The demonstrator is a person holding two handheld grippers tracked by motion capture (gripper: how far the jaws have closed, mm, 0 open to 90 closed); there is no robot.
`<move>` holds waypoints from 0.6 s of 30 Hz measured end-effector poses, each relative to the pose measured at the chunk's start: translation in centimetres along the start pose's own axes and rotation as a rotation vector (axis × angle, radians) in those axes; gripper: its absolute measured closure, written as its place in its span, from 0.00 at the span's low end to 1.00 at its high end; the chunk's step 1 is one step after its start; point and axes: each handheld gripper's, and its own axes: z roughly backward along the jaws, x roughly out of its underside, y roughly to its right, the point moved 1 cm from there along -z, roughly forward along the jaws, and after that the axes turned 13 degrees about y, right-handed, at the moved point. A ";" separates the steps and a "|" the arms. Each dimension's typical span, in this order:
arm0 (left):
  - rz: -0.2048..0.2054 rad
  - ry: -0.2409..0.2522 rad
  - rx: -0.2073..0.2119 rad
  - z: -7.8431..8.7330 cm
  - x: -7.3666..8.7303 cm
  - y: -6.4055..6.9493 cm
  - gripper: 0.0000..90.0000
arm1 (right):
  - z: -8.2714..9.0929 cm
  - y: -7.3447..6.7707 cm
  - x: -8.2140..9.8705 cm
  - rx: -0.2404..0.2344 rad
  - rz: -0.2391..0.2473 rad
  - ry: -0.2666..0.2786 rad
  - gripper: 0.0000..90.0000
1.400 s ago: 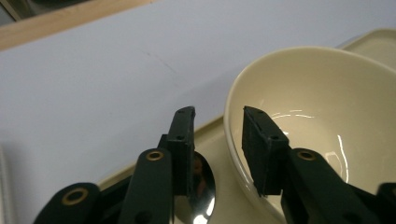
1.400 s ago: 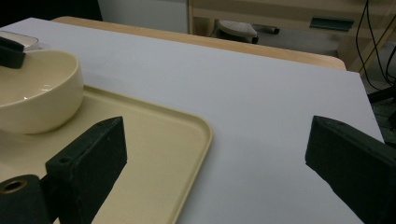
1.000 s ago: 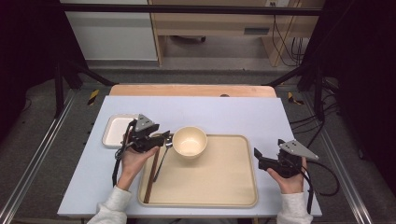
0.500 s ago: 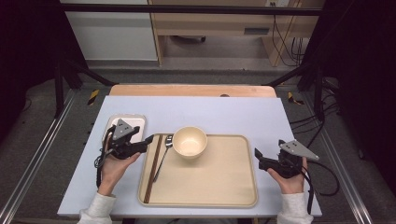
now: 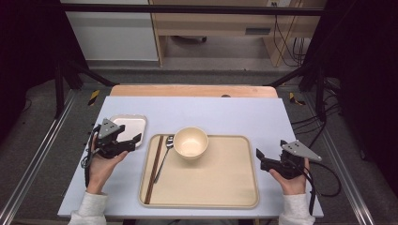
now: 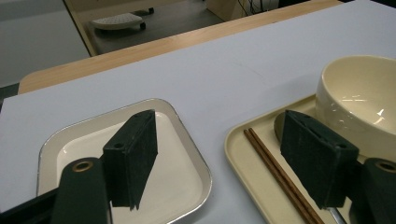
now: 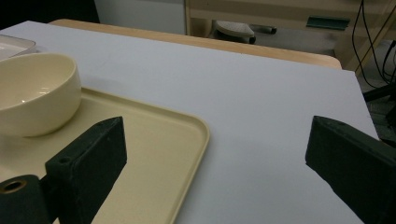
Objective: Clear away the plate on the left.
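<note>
Spoon (image 5: 164,157) handle visible from above; chopsticks (image 6: 280,175) closer.

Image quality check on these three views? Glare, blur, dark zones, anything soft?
High view: table evenly lit, surroundings fall to black at both sides, no motion blur. Left gripper view: small highlights inside the bowl, jaws close and slightly soft, plate and chopsticks sharp. Right gripper view: soft glare patch in the bowl, jaws blurred at the frame edge, tray rim crisp.

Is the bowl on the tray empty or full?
Empty: the bowl stands upright on the tray, and the high view shows only its bare cream inside.
</note>
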 end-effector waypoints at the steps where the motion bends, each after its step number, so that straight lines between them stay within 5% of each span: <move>1: 0.003 0.002 -0.004 0.0 -0.1 -0.2 0.30 | 0.0 0.0 0.0 0.000 0.000 -0.001 0.06; 18: 0.011 -0.038 -0.094 -0.6 -0.6 -5.1 0.28 | -0.1 -0.1 0.1 -0.002 -0.004 -0.006 0.07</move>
